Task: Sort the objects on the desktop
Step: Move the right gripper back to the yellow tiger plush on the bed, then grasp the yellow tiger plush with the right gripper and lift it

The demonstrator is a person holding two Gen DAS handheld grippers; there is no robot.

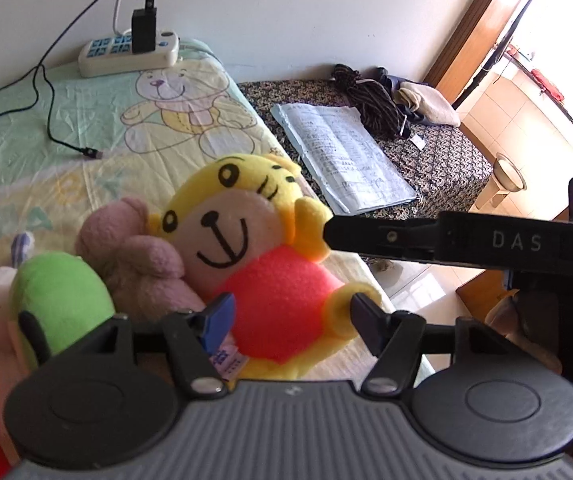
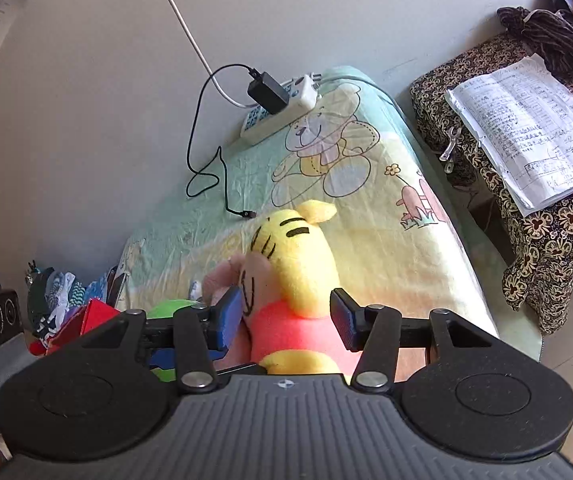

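The yellow-and-red tiger plush toy (image 1: 246,248) is soft, short-piled fleece, matt all over, with stitched black thread features. The pink plush toy (image 1: 134,256) beside it has a rougher, nubbly pile, and the green plush toy (image 1: 58,296) looks smooth and velvety. The pastel cartoon-print sheet (image 1: 86,128) on the desk is thin, creased, slightly shiny cloth. The white power strip (image 1: 126,54) is glossy plastic. The left gripper (image 1: 292,320) is matt black plastic with bright metal rivets; the right gripper (image 2: 286,316) has ribbed grey casing.
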